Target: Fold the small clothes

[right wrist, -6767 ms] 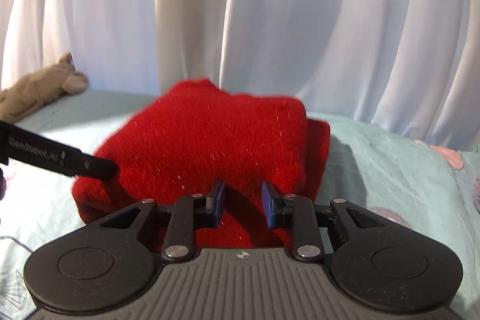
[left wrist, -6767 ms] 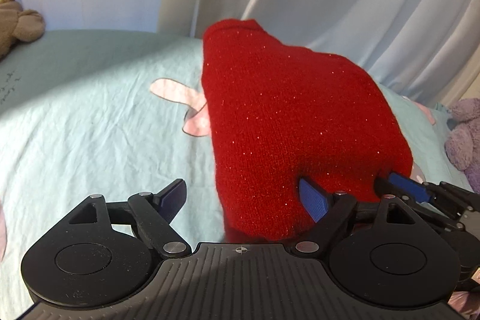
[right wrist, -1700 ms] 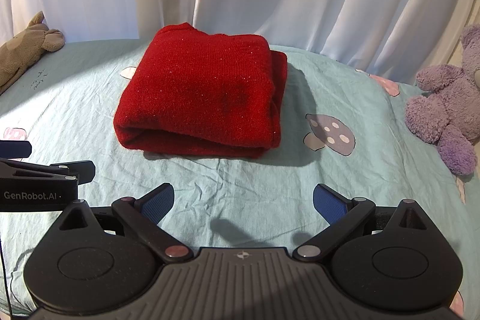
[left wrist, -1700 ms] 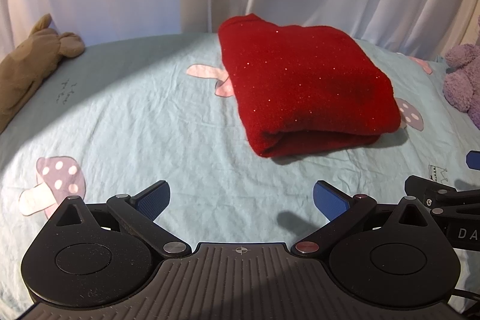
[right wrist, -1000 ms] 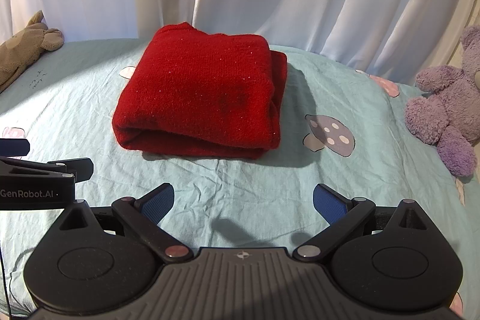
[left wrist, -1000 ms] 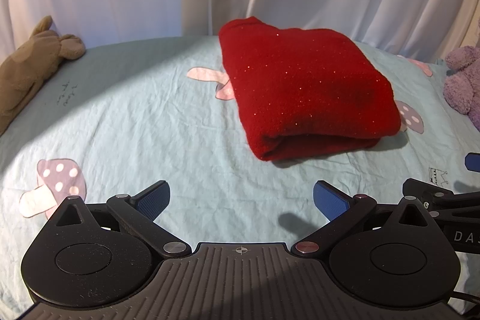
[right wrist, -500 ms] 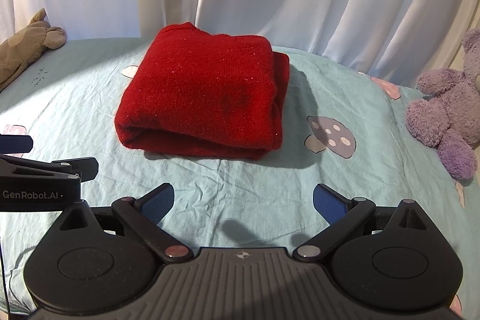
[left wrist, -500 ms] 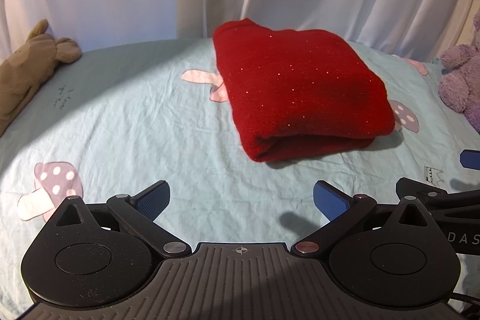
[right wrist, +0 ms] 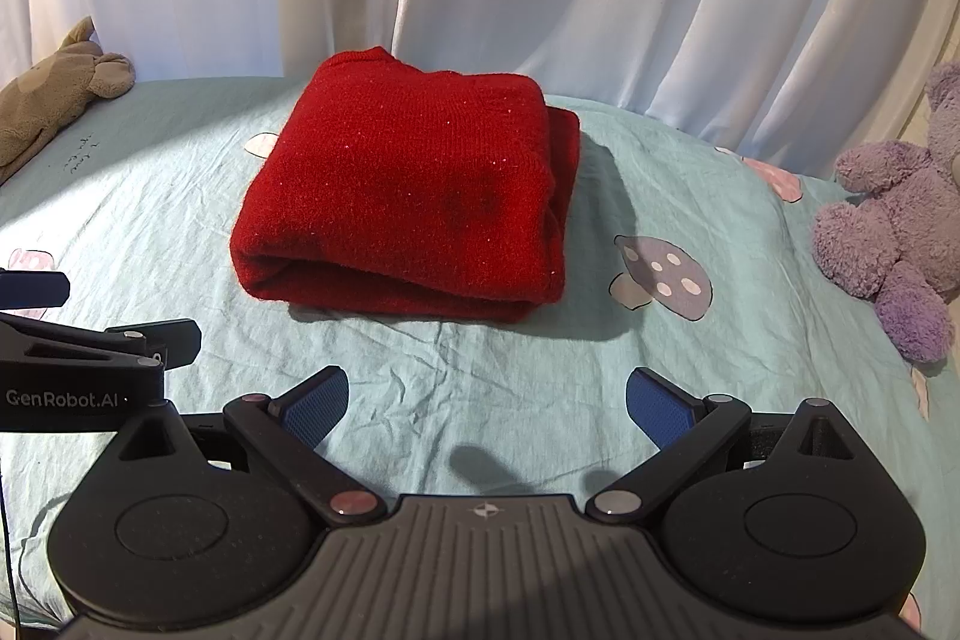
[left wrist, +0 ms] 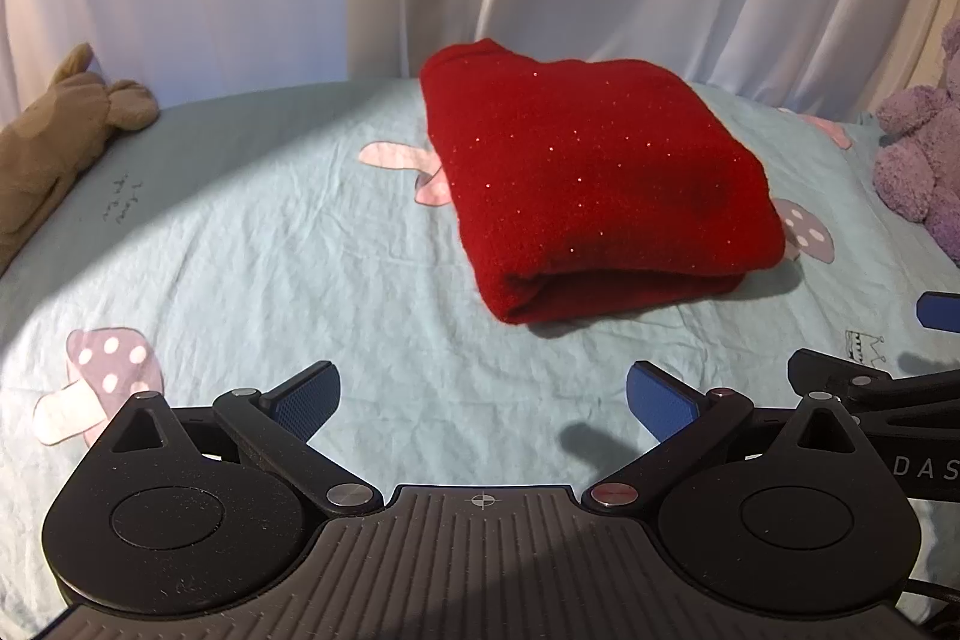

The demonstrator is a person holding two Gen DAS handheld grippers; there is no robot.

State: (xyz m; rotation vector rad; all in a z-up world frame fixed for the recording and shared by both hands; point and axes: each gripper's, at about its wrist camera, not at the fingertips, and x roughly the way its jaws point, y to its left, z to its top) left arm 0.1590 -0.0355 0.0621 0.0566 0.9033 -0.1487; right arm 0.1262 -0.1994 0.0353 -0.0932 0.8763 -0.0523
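One red sweater (right wrist: 408, 196), folded, centre of bed (right wrist: 690, 358); soft, thick, light, I judge. I'd grip its near folded edge. Left gripper (left wrist: 480, 397) and right gripper (right wrist: 486, 400): jaws wide, empty.

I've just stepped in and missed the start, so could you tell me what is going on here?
A person is folding small clothes on a bed, with a two-finger tool in each hand. The red knit sweater lies folded in a neat bundle on the light blue mushroom-print sheet. The left tool and the right tool are both open, empty and short of the sweater, touching nothing. The fold looks finished.
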